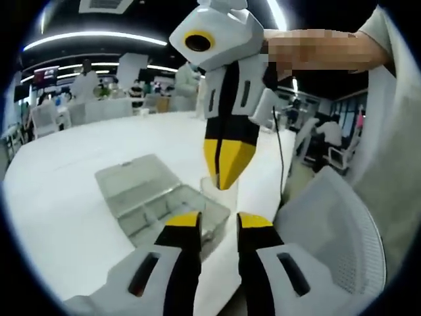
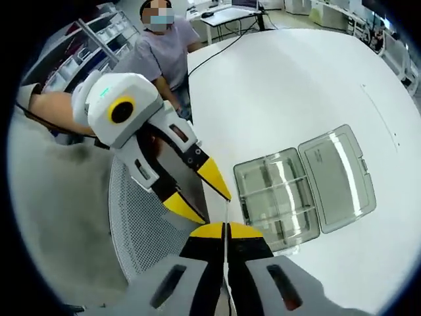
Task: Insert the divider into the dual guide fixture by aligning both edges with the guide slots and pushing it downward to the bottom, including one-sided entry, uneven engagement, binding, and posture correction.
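A clear plastic box with inner guide slots [image 1: 158, 197] [image 2: 302, 191] lies open on the white table [image 1: 72, 184] [image 2: 296, 85], its lid flat beside it. My right gripper [image 2: 227, 230] [image 1: 227, 181] is shut on a thin clear divider [image 2: 227, 212] [image 1: 211, 187], which I see edge-on in the right gripper view. It hangs above the box's near edge. My left gripper [image 1: 219, 220] [image 2: 212, 205] is open, and its yellow tips sit close to the divider without closing on it.
A white mesh chair [image 1: 335, 224] [image 2: 145, 224] stands at the table edge under the grippers. A black cable [image 1: 281, 151] runs over the table. A person [image 2: 164, 46] sits at the far side. Desks and people are in the background.
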